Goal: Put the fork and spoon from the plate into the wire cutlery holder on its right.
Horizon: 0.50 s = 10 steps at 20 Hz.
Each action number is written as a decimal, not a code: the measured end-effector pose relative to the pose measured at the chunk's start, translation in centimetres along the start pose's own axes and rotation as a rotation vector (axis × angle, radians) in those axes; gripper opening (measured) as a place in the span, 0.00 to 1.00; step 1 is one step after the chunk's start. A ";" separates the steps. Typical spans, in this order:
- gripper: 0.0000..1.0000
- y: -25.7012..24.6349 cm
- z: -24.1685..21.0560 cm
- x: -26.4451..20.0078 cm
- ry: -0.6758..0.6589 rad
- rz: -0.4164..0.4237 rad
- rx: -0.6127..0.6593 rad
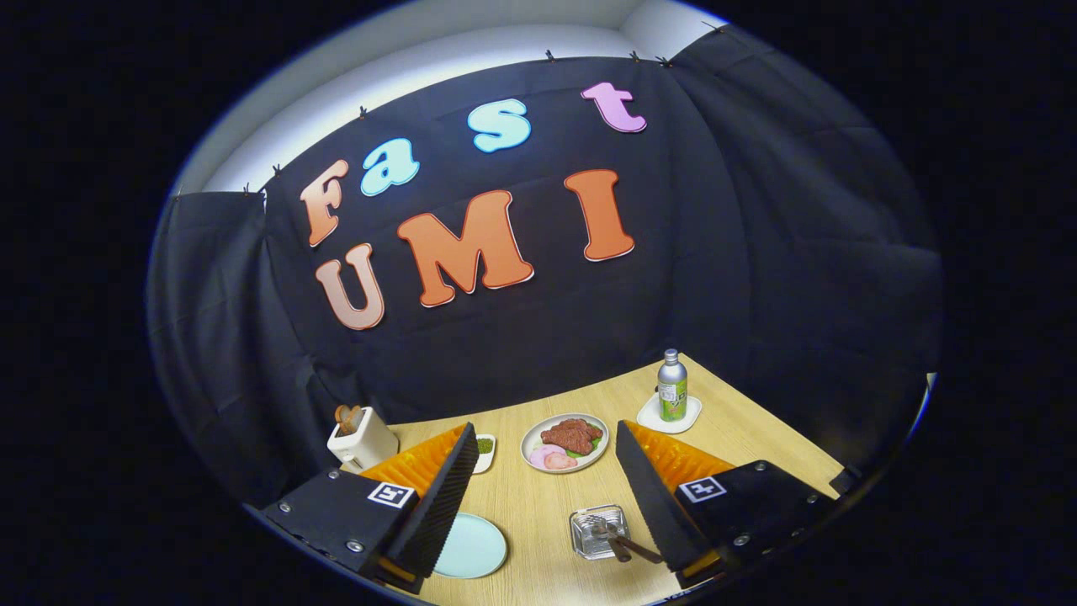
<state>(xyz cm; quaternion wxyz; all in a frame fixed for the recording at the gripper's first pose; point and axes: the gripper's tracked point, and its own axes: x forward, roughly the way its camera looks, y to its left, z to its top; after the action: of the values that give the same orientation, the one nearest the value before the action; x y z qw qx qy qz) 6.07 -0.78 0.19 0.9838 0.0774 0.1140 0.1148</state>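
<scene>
The jaws stand wide apart with nothing held between them, the gripper [538, 497] hanging above the wooden surface [538, 505] and looking down along it toward the black cloth wall.

The wire cutlery holder [599, 532] sits near the front edge of the surface, just inside the right finger [652, 497]. It is a small, squarish basket of shiny metal wire. Dark-handled cutlery [627, 547] stands or leans in it, with handles slanting out toward the right finger; whether these are the fork and the spoon cannot be told, as the heads are hidden in the basket.

A pale blue-green plate [473, 547] lies flat near the front edge, just beside the left finger [442, 497] and partly hidden by it. What shows of it is bare.

Beyond the fingers, about mid-surface, a round plate of food [565, 443] holds dark brown slices of meat, pink slices and a bit of green. To its left, a small white dish [485, 453] with something green in it peeps out past the left fingertip. Toward the far right corner a silver bottle [671, 387] with a green label stands upright on a white coaster [670, 416]. Near the left edge stands a white toaster [362, 442] with brown slices rising from its top.
</scene>
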 end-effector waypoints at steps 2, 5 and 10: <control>0.98 0.0 0.0 -0.4 -0.003 0.003 -0.006; 0.98 -0.2 0.2 -0.9 -0.011 -0.009 -0.040; 0.98 0.0 -0.2 -1.4 0.001 -0.005 -0.046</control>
<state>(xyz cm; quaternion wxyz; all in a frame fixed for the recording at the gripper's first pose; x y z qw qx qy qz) 4.72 -1.10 0.23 0.9855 0.0545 0.1121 0.1148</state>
